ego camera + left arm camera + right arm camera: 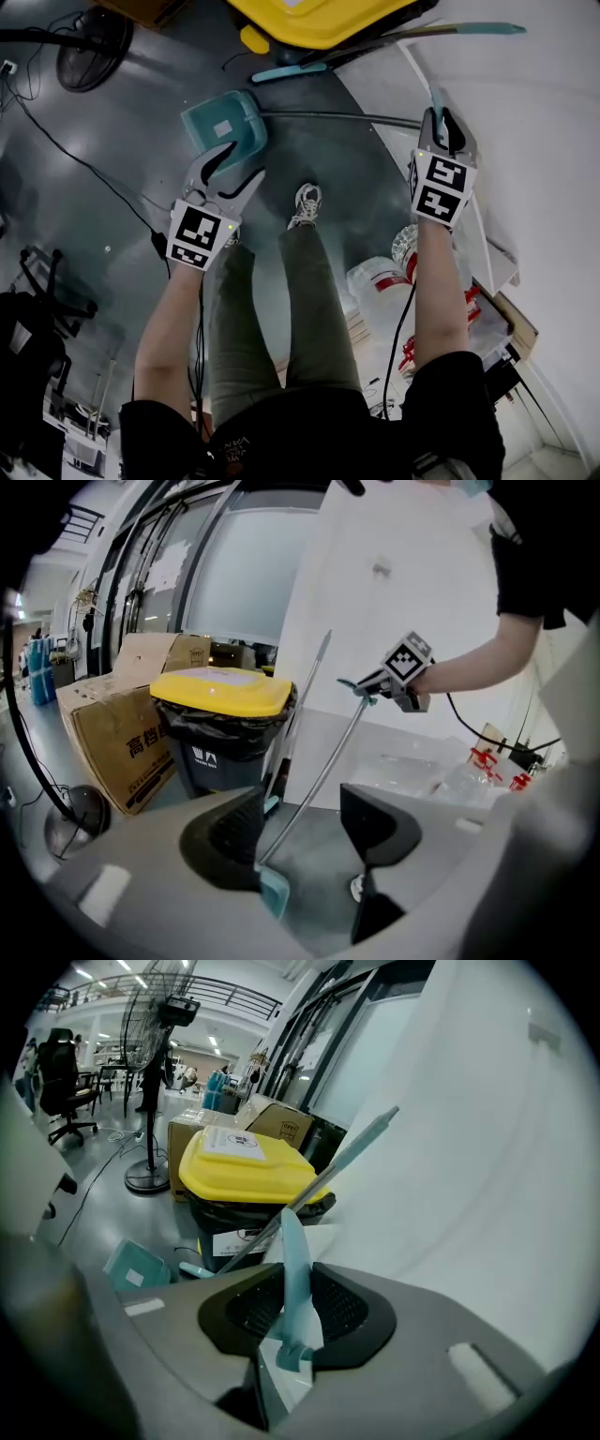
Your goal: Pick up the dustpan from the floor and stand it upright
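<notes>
- The dustpan handle point(295, 1269) is clamped in the jaws of the right gripper point(441, 122).
- The left gripper point(242, 164) is held released, with nothing grasped.
- The teal dustpan point(223, 127) is seen low near the yellow-lidded bin point(319, 19), just ahead of the left gripper.

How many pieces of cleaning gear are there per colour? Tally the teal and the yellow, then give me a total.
Teal: 2 (dustpan, broom)
Yellow: 1 (bin lid)
Total: 3
</notes>
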